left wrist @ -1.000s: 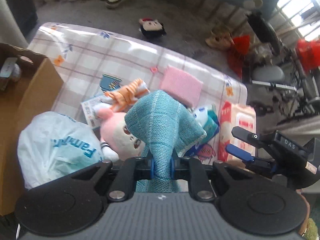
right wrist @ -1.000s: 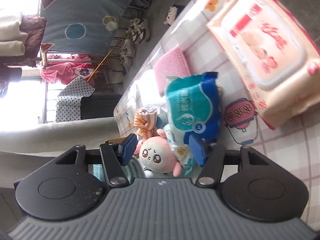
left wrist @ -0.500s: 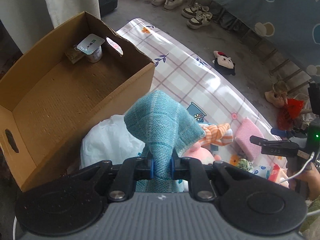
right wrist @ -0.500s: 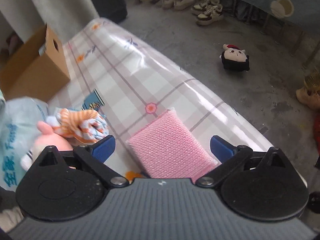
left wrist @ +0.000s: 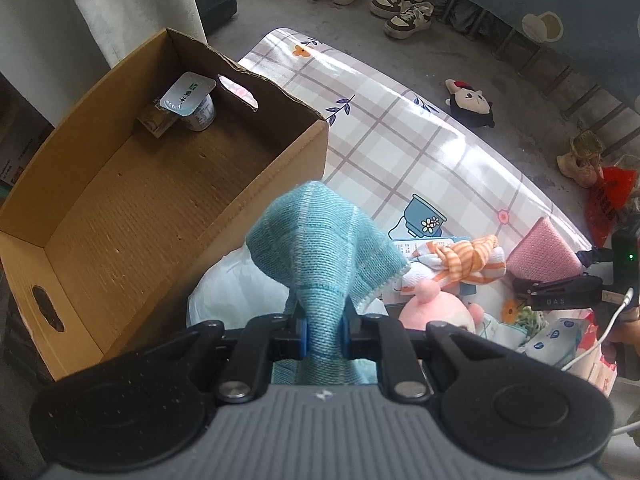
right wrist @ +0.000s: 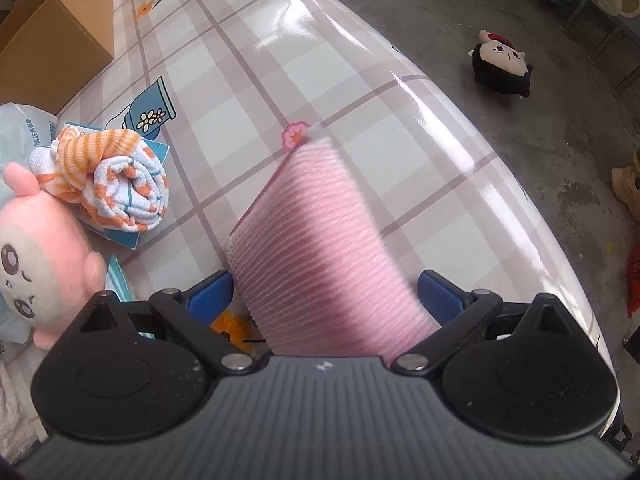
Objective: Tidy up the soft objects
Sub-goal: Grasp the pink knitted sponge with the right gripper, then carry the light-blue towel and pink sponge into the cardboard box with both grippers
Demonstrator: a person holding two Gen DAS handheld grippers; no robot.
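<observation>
Meanwhile left claw (left wrist: 323, 330) is gripping teal cloth (left wrist: 320, 240) beside near-empty box (left wrist: 120, 208); right claw (right wrist: 326, 294), narrowing, is straddling pink sponge (right wrist: 320, 240); most items remaining on tabletop (right wrist: 320, 80).

"DAS" in pale letters on the right gripper (left wrist: 560, 300); other print on the yogurt cup lid (left wrist: 188, 93) too small to read

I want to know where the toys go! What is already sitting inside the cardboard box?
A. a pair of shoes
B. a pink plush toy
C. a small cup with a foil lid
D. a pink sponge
C: a small foil-lidded cup stands in the far corner of the cardboard box.
</observation>
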